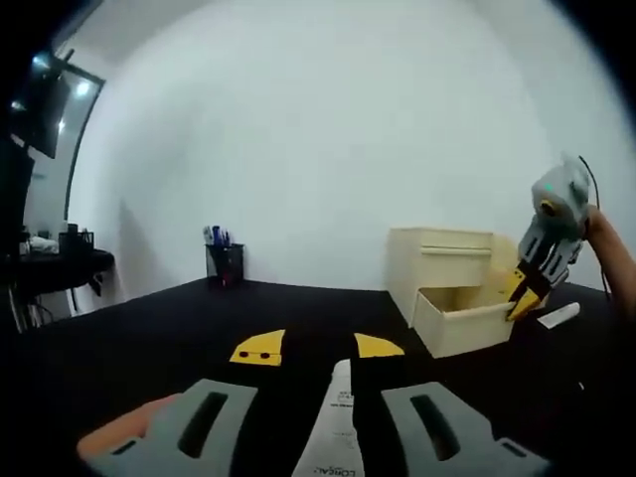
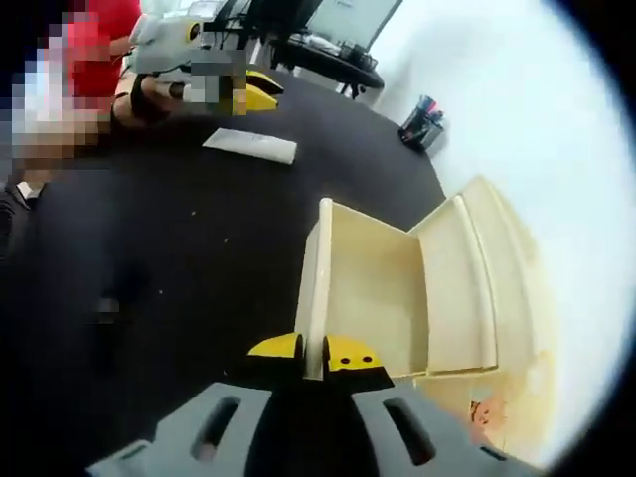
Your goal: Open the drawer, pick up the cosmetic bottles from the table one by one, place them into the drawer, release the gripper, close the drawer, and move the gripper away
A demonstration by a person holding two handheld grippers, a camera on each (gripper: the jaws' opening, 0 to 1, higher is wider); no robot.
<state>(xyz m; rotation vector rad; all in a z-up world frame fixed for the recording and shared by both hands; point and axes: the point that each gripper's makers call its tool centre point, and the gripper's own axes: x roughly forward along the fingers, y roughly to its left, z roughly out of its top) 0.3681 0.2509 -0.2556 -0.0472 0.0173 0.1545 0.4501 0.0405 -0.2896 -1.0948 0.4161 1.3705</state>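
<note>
A cream cabinet (image 1: 442, 253) stands on the black table, its drawer (image 1: 462, 318) pulled out. In the right gripper view the drawer (image 2: 373, 288) shows a bare inside. My right gripper (image 2: 314, 352) is shut on the drawer's front panel (image 2: 320, 278), a yellow tip on each side of its top edge; the left gripper view has this gripper (image 1: 524, 293) at the drawer's far corner. A white cosmetic tube (image 1: 333, 427) lies on the table between the jaws of my open left gripper (image 1: 318, 348). In the right gripper view, that tube (image 2: 249, 145) lies just before the left gripper (image 2: 253, 94). Another white tube (image 1: 558, 315) lies beside the drawer.
A black pen holder (image 1: 226, 260) stands at the table's far edge by the white wall, also visible as the pen holder (image 2: 423, 121). A desk with monitors (image 2: 323, 45) lies beyond the table. A person in a red top (image 2: 99, 40) holds the grippers.
</note>
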